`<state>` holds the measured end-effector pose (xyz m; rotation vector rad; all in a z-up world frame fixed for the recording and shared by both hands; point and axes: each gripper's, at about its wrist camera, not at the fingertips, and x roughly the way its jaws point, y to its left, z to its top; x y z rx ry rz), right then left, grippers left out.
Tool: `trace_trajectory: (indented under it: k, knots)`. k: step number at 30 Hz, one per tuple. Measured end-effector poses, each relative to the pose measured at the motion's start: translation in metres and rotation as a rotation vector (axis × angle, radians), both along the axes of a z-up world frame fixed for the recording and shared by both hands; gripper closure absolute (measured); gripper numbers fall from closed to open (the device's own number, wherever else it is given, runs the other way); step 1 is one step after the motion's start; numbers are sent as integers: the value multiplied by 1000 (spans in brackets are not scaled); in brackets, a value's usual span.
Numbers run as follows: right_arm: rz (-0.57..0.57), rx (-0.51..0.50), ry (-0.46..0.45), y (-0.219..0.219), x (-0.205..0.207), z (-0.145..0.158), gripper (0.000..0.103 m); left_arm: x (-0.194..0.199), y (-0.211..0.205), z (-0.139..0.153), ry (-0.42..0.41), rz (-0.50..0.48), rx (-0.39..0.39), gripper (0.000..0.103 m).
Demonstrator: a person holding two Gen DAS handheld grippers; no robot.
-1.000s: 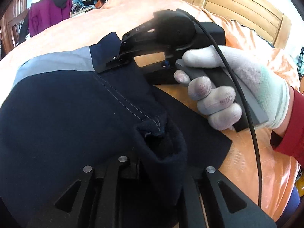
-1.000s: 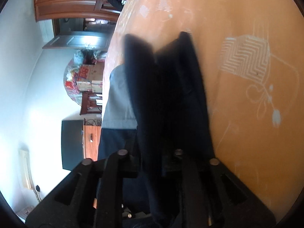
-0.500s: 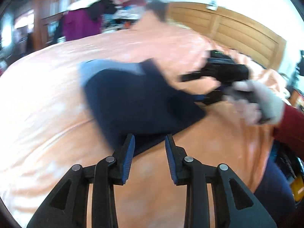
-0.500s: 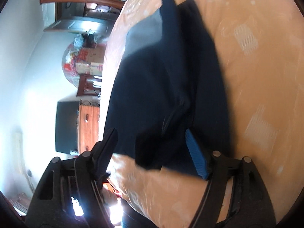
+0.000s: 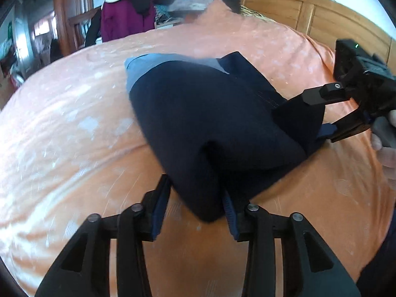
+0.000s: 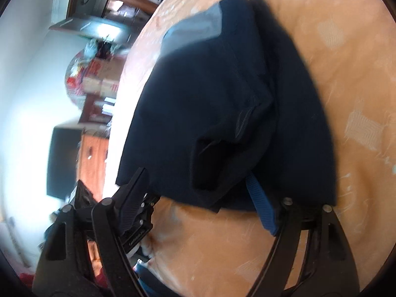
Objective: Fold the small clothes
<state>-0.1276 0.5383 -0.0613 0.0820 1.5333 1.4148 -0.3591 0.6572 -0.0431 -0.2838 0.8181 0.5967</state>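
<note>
bedspread (image 5: 74, 128): orange with a pale pattern, pretty much fills both views
left tool (image 5: 195, 210): fingers spread apart, blue pads showing, not clamped on anything. The near corner of the garment pokes down between the fingers; contact is hard to call through the blur
garment (image 5: 210, 118): small navy piece with a light grey band at the far end, lying folded over itself on the bedspread, roughly mid-bed
right tool (image 5: 329, 113): over at the garment's right edge, also wide open, holding nothing. In its own view the right tool (image 6: 198, 198) straddles the near edge of the garment (image 6: 222, 104), one fingertip (image 6: 259, 205) right beside the fabric
headboard (image 5: 309, 19): wooden, far right behind the bed
</note>
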Motion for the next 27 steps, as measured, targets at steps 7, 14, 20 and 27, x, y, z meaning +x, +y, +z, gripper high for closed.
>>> trace_trajectory:
  k: [7, 14, 20, 27]
  knots:
    - [-75, 9, -102, -17, 22, -5, 101, 9, 10, -12, 99, -23, 74, 80]
    - [-88, -25, -11, -36, 48, -36, 101, 9, -14, -45, 309, -208, 275, 77]
    - [-73, 61, -32, -29, 32, -2, 100, -7, -14, -22, 217, -142, 238, 76]
    - [-132, 29, 36, -37, 38, -38, 102, -12, 1, -19, 175, -88, 198, 57]
